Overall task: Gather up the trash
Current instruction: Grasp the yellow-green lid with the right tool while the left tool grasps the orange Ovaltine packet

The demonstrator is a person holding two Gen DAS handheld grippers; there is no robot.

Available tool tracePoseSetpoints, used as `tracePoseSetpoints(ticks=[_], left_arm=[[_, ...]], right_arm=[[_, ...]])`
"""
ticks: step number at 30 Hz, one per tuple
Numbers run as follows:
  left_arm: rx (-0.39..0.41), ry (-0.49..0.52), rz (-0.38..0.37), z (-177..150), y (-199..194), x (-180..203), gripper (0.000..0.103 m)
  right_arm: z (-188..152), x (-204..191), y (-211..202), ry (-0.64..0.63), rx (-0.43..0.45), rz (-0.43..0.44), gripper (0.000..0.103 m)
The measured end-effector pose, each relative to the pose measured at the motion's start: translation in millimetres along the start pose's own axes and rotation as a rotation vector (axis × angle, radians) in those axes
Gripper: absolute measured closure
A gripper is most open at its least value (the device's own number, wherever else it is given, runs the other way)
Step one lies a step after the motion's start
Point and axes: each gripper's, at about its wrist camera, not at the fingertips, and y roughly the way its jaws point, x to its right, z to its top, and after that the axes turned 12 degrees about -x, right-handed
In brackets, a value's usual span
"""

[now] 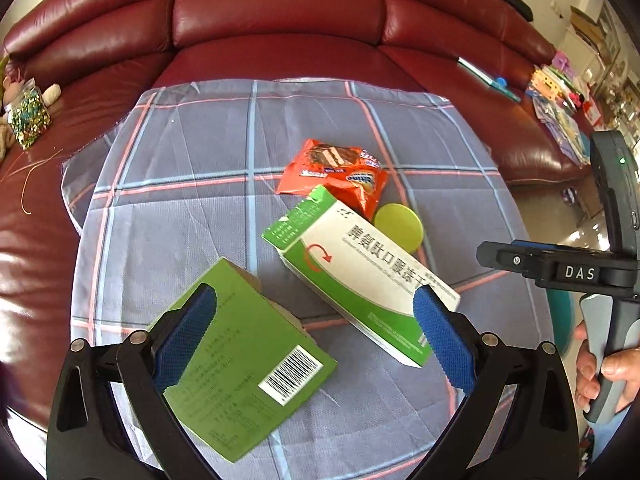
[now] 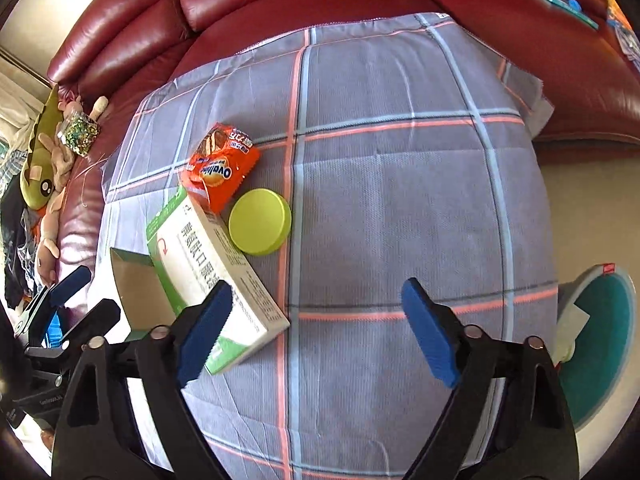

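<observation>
Plaid cloth [image 1: 192, 184] over red sofa [image 1: 276, 12]

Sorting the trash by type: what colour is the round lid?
Yellow-green lid, plain, no print; the right wrist view shows it best.

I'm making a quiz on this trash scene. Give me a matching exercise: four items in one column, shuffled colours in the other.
Items:
1. wrapper
2. lid
3. sofa
4. tong pads

Colours:
A. dark red
B. blue
C. orange
D. yellow-green

Pairs: 1-C, 2-D, 3-A, 4-B
</observation>
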Motion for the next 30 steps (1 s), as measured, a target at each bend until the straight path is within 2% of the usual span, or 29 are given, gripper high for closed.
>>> tracePoseSetpoints(ticks=[1,2,10,17,21,23,26,30], left_arm=[[-0.006,-0.006,-0.005,4,3,-5,0.004],[-0.012,-0.012,-0.013,8,6,-9,0.004],[-0.022,-0.053,-0.023,20,17,-42,0.004],[-0.024,-0.065,-0.031,24,20,-58,0.004],[-0.020,-0.070,-0.042,27,20,-61,0.004],[-0.020,-0.071,-0.045,28,20,-61,0.004],[-0.022,-0.072,-0.048,29,22,-59,0.004],[-0.024,-0.060,-0.049,34,23,-49,0.004]], right_arm=[[6,-4,4,-0.003,-0.008,0.003,0.043],[12,-8,9,-0.006,-0.018,0.007,0.046],[46,-48,43,-0.067,-0.073,-0.038,0.046],[50,-63,64,-0.078,-0.104,-0.114,0.046],[52,-67,65,-0.082,-0.090,-0.156,0.046],[50,-70,66,-0.106,-0.081,-0.199,0.050],[46,-64,63,-0.095,-0.071,-0.186,0.051],[41,-40,52,-0.050,-0.063,-0.111,0.051]])
